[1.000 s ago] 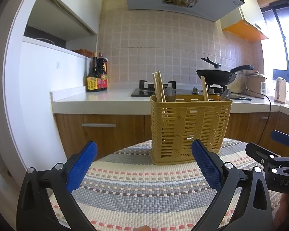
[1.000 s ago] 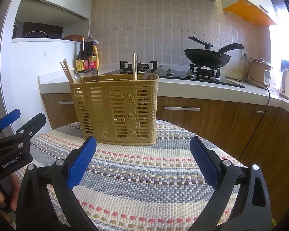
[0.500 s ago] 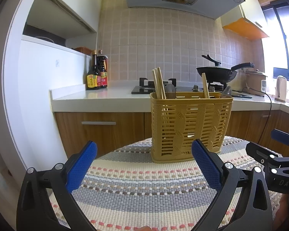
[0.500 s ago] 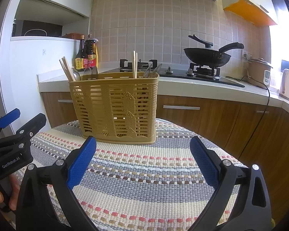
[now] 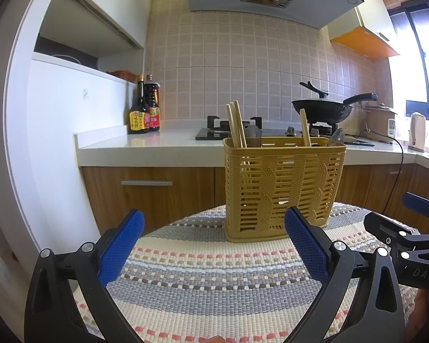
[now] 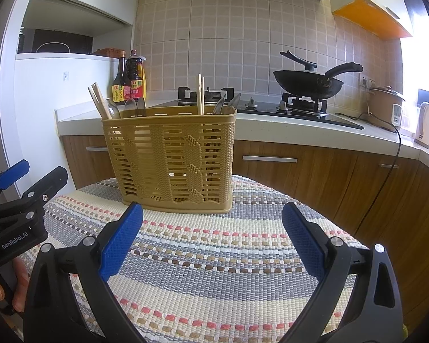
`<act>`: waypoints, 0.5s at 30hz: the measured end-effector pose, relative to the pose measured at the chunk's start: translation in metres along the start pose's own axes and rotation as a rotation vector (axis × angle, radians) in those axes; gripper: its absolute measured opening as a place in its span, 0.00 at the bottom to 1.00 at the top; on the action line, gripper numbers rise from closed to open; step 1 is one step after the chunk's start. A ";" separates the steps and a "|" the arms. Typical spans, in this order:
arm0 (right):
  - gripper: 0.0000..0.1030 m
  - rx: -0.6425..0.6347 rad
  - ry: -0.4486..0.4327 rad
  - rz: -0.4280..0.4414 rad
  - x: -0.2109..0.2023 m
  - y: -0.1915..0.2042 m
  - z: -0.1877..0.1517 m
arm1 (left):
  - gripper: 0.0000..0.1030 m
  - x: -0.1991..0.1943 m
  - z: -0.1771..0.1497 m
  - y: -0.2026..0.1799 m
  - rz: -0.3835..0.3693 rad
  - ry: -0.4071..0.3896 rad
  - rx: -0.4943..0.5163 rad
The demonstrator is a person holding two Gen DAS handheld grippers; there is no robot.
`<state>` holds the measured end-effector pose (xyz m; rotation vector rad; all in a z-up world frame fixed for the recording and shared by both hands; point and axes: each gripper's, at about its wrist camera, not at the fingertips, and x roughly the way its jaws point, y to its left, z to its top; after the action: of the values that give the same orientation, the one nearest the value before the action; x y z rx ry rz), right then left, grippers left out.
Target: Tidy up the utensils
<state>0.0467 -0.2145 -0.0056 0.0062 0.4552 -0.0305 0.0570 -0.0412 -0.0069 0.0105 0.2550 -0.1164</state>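
The yellow basket [image 5: 283, 188] stands upright on the striped mat [image 5: 214, 280], holding chopsticks [image 5: 236, 124] and spoons [image 6: 224, 103]. The left gripper [image 5: 214, 245] and right gripper [image 6: 214, 243] hover before it, both spread wide and holding nothing.

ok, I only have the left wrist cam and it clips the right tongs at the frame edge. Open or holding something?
Observer: The right tongs are wide open with nothing between the pads, only the striped mat showing in the gap.
Operator: At the right end of the basket I count one chopstick. Correct?
Observer: No, the right wrist view shows two chopsticks side by side there, standing up out of the basket.
Operator: And the metal next to them? I see one piece.
Observer: Two metal tips poke over the rim just right of those chopsticks.
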 end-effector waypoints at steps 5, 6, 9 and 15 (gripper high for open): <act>0.90 -0.005 -0.004 0.005 -0.001 0.001 0.000 | 0.93 0.000 0.000 -0.001 0.004 0.003 0.003; 0.90 -0.010 -0.006 0.004 -0.001 0.002 0.000 | 0.93 0.000 0.000 -0.001 0.004 0.003 0.003; 0.90 -0.020 -0.005 0.003 -0.001 0.004 -0.001 | 0.93 0.000 0.000 -0.001 0.006 0.003 0.003; 0.90 -0.017 -0.003 0.003 0.000 0.005 -0.001 | 0.93 -0.001 0.000 -0.002 0.009 0.005 0.003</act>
<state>0.0464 -0.2099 -0.0063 -0.0098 0.4528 -0.0235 0.0561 -0.0436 -0.0064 0.0153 0.2600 -0.1082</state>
